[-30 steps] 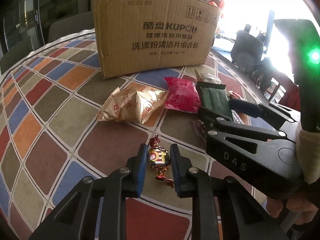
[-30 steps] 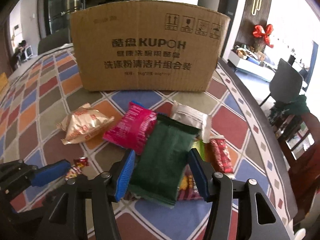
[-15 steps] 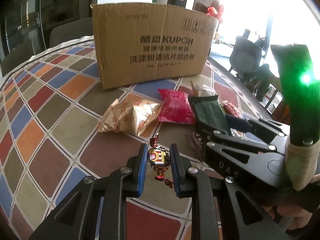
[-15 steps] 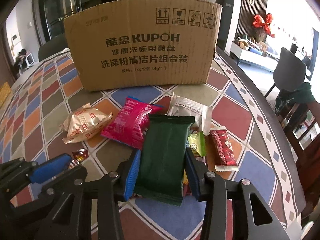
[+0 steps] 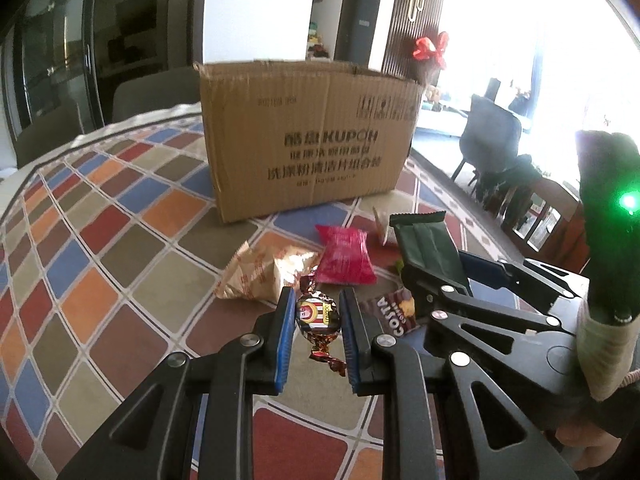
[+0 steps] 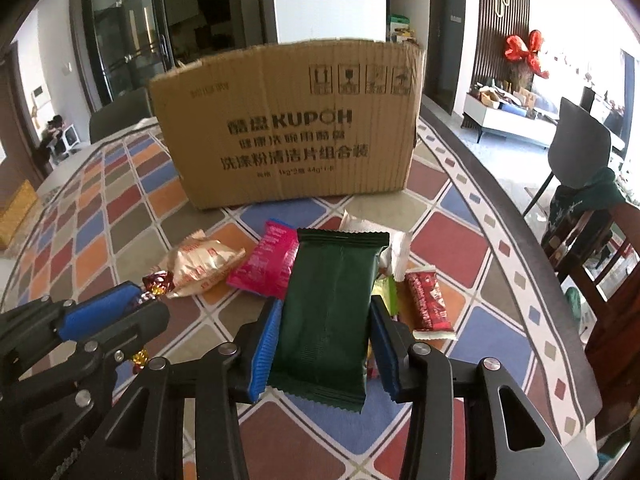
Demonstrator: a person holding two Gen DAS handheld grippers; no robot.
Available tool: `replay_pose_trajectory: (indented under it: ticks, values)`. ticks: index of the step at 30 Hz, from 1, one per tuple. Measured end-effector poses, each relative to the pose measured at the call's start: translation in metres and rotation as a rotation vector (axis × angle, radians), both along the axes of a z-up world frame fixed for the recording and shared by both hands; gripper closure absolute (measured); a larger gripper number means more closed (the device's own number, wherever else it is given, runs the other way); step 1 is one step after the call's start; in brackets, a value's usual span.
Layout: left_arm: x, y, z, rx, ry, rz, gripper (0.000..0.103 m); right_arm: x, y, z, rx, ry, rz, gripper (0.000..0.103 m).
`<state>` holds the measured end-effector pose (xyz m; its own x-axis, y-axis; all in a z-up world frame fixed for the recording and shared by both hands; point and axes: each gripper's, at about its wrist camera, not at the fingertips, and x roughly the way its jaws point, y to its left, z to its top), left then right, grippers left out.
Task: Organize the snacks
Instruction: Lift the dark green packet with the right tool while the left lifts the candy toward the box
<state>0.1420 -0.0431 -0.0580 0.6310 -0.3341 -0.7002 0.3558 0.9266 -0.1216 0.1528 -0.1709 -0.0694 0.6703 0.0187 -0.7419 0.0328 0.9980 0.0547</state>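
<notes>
My left gripper (image 5: 316, 316) is shut on a foil-wrapped candy (image 5: 318, 320), lifted off the table. My right gripper (image 6: 324, 332) is shut on a dark green snack packet (image 6: 330, 312), raised above the pile; that packet (image 5: 428, 252) also shows in the left wrist view. On the checked tablecloth (image 6: 120, 216) lie a beige bag (image 6: 204, 260), a pink packet (image 6: 268, 264), a white packet (image 6: 396, 248), a red bar (image 6: 428, 304) and a brown Costa packet (image 5: 394, 314). A cardboard box (image 6: 292, 128) stands behind them with its top open.
The table's dark rim (image 6: 516, 224) curves along the right. Chairs (image 6: 580, 160) stand beyond it, another chair (image 5: 148, 92) behind the box. The left gripper's body (image 6: 80, 320) sits low at the left in the right wrist view.
Both grippers rose, and the box now sits lower in view. The right jaws closed onto the green packet and lifted it off the pile. The candy went up with the left gripper.
</notes>
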Motion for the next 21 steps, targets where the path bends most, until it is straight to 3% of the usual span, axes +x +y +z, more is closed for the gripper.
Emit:
replay_pose_trajectory:
  ticks: [21]
  values:
    - [0.0,0.009,0.08,-0.046,-0.204,0.059,0.08,-0.011,-0.005,0.082,0.01,-0.213,0.022,0.058]
